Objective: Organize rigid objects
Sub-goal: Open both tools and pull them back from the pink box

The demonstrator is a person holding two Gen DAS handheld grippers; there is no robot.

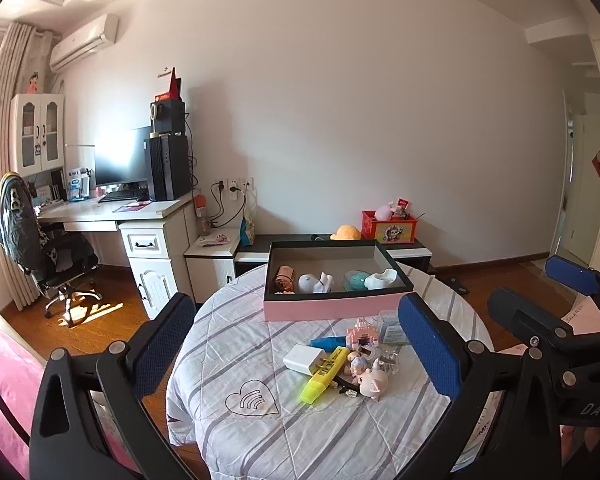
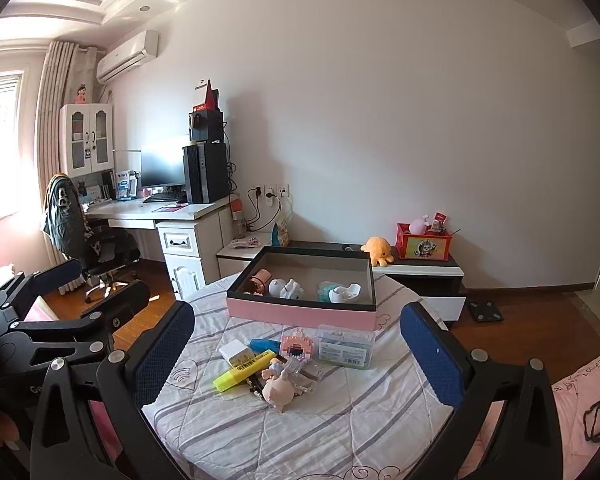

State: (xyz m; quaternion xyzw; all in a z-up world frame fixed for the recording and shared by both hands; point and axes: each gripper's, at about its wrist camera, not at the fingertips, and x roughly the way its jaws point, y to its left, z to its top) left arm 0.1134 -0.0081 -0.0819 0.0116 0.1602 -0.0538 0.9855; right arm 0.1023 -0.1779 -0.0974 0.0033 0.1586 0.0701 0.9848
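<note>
A pile of small items lies on the round table's striped quilt (image 1: 260,420): a yellow highlighter (image 1: 324,376), a white charger (image 1: 302,358), a pink block figure (image 1: 362,334), a pig figurine (image 1: 374,384) and a clear plastic case (image 2: 344,346). Behind the pile stands a pink box (image 1: 332,306) with a dark rim, holding a few small figures. My left gripper (image 1: 296,344) hovers open at the table's near side, empty. My right gripper (image 2: 298,354) is beside it, open wide and empty. The highlighter (image 2: 244,372) and the box (image 2: 300,314) also show in the right wrist view.
A low black-and-white cabinet (image 2: 420,272) behind the table carries an orange plush (image 2: 378,250) and a red crate (image 2: 422,242). At the far left are a white desk (image 1: 140,212) with a monitor and an office chair (image 1: 52,248). Pink bedding (image 1: 8,380) borders the table.
</note>
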